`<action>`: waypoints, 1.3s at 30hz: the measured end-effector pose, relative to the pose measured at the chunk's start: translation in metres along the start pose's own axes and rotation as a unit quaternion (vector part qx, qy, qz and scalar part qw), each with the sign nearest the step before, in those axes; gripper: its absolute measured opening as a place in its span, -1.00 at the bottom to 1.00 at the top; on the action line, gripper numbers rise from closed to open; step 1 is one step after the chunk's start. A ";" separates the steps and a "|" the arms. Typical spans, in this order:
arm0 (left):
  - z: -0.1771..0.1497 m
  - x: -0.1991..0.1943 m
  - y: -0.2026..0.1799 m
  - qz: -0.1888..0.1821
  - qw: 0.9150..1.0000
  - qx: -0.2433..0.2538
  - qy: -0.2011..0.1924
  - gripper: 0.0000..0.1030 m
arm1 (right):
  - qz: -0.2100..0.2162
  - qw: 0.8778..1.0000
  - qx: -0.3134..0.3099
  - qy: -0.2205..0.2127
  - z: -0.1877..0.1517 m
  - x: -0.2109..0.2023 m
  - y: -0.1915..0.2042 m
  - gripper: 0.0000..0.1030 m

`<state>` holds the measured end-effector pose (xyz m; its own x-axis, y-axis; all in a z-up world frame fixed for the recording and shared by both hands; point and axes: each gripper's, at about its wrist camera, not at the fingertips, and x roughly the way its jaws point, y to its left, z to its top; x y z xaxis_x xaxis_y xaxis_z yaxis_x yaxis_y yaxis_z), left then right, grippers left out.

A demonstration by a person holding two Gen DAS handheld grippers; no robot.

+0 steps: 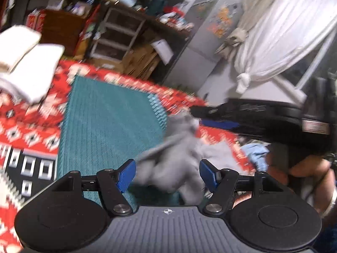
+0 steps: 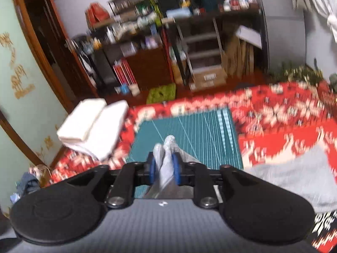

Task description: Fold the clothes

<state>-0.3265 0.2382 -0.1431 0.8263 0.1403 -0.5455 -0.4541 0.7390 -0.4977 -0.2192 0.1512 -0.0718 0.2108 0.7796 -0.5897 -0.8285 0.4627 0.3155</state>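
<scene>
Ribbed grey housing and two round black discs fill the bottom of both wrist views; I see matte plastic with black linkage arms running to blue pads.

Left gripper [image 1: 167, 174]: its jaws stand wide apart, the blue pads clear on both sides. Grey garment [image 1: 177, 147] is bunched between and just beyond them, soft jersey-like fabric, crumpled and blurred. I can't tell if either pad touches it; nothing is pinched. At 3 o'clock I see a hand [image 1: 309, 175] and a light blue cloth [image 1: 256, 152] lying on the rug.

Right gripper [image 2: 165, 167]: its jaws are close together, clamped on a twisted fold of the same grey fabric, which pokes out past the pads toward 12 o'clock and trails back under the housing. More flat grey cloth [image 2: 294, 175] lies at 3 o'clock in the right wrist view.

Under both sits a teal cutting mat [image 1: 105, 122], rectangular, with a fine grid and a paler ruler strip along one edge. It lies on a red rug [image 2: 284, 109] with a white and black woven geometric pattern. Folded white towels [image 2: 94, 124], thick and blocky, sit at 10 o'clock at the rug's edge. Cluttered dark wood shelves [image 2: 147, 42] stand at 12 o'clock, blurred.
</scene>
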 end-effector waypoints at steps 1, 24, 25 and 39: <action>-0.002 0.004 0.004 0.002 1.000 -0.008 0.005 0.29 | 0.003 1.000 0.007 0.000 -0.005 0.001 0.000 -0.28; -0.052 0.049 0.017 0.119 0.989 0.078 0.026 0.26 | -0.104 0.984 -0.138 0.041 -0.145 0.022 -0.101 0.99; -0.054 0.051 0.018 0.125 0.988 0.080 0.028 0.28 | -0.105 0.983 -0.142 0.049 -0.148 0.025 -0.102 0.99; -0.086 0.069 0.000 0.166 0.966 0.199 0.012 1.00 | -0.095 0.988 -0.118 0.029 -0.172 0.035 -0.122 0.99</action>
<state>-0.2978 0.1912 -0.2388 0.6473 0.4016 -0.6479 -0.5250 0.8511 0.0030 -0.1996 0.0493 -0.2587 0.3497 0.6598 -0.6651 -0.8763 0.4815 0.0170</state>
